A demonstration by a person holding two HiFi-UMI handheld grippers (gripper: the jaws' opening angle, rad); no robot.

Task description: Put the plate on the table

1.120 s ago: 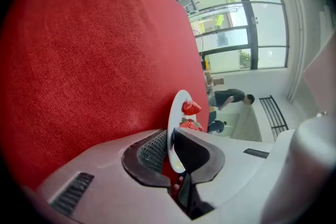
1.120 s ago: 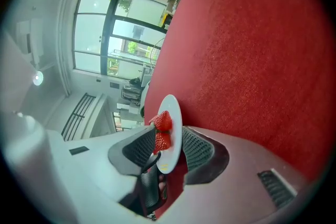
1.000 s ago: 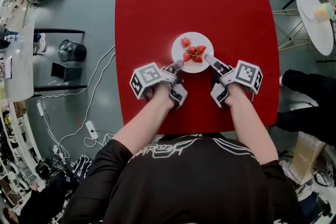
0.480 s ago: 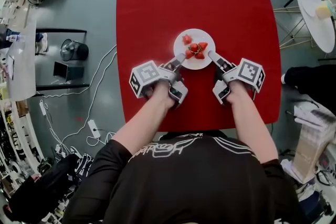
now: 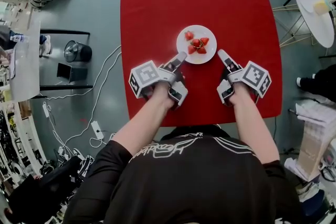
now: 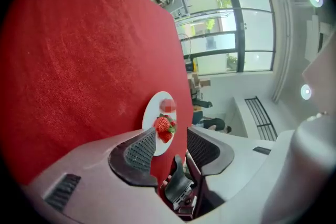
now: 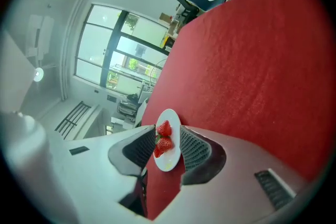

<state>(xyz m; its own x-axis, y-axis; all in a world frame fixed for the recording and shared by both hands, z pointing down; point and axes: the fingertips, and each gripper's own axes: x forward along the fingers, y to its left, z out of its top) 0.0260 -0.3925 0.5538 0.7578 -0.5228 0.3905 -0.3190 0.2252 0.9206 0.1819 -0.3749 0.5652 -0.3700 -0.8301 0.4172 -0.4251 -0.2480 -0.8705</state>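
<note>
A white plate (image 5: 197, 44) with several strawberries (image 5: 197, 44) rests on the red table (image 5: 157, 8), a little nearer than its middle. My left gripper (image 5: 181, 56) hovers just off the plate's near-left rim. My right gripper (image 5: 222, 53) sits just off the near-right rim. The jaws of both have just been opening and stand open with nothing between them. In the left gripper view the plate (image 6: 157, 113) lies beyond the spread fingers (image 6: 137, 150). The right gripper view also shows the plate (image 7: 169, 157) past the fingertips (image 7: 194, 150), clear of the pads.
A round white side table (image 5: 314, 13) stands at the far right, with a person's legs (image 5: 320, 84) below it. On the floor to the left are a dark bin (image 5: 77, 51), a small box (image 5: 67, 72) and trailing cables (image 5: 100, 86).
Both grippers were at the plate's rim a second ago. They have since let go, opened and drawn back towards me, and the plate stays flat on the table.
</note>
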